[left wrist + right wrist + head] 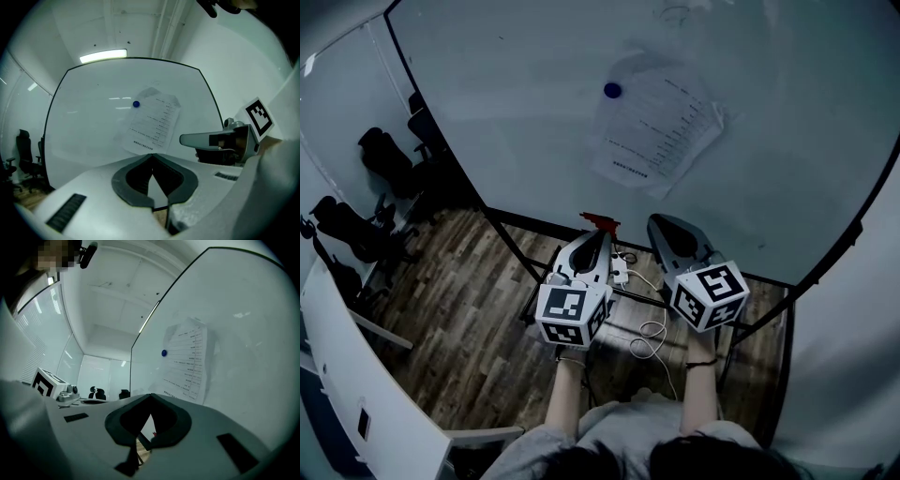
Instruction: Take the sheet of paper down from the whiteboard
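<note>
White sheet of paper (661, 122) hangs tilted on the whiteboard (516, 112), pinned near its upper left corner by a round blue magnet (612, 90). Both grippers are held side by side below the sheet, short of the board and touching neither. Left gripper (600, 236) has its jaws pressed together with nothing between them, and the right gripper (662, 225) is likewise clenched and empty. Below the board's lower edge show a wooden floor (478, 309) and a white cable (652, 333), with black office chairs (389, 159) at the far left
</note>
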Available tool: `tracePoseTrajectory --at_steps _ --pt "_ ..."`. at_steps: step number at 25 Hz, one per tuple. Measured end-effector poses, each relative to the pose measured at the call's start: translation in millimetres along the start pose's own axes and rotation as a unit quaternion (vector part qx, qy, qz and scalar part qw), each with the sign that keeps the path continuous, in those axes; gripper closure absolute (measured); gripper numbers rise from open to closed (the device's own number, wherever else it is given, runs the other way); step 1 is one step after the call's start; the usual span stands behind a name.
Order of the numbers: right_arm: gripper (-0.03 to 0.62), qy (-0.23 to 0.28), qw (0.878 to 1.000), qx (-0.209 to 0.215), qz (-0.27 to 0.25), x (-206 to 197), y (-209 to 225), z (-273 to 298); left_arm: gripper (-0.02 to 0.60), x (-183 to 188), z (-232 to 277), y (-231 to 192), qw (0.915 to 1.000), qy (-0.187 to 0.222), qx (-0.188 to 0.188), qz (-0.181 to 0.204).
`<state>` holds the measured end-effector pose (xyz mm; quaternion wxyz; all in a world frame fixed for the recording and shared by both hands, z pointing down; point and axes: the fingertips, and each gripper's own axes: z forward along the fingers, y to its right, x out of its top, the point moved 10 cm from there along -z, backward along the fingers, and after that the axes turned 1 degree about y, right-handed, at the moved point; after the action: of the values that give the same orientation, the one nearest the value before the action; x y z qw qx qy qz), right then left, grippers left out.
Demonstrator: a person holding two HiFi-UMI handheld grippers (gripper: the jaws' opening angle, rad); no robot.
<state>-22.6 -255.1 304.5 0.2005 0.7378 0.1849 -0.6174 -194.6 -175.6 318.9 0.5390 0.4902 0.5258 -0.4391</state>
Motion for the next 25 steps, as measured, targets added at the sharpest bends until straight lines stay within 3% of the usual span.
tracePoseTrajectory --at_steps 8,16,22,25 --pt "0.594 0.035 0.999 -0.04 -0.002 14 20 10 0.577 27 31 -19 0.9994 0.022 -0.008 0.024" --pt "0.592 0.071 0.991 -0.112 -0.009 33 47 13 0.575 62 77 -37 0.9958 0.05 -0.027 0.071" --pt "0.591 0.07 0.987 -0.146 -0.015 38 59 18 0.572 77 101 -43 0.9919 0.06 -0.034 0.107" --pt "0.536 0.067 0.987 -0.147 -0.02 40 62 21 0.566 86 110 -46 0.9902 0.068 -0.037 0.116"
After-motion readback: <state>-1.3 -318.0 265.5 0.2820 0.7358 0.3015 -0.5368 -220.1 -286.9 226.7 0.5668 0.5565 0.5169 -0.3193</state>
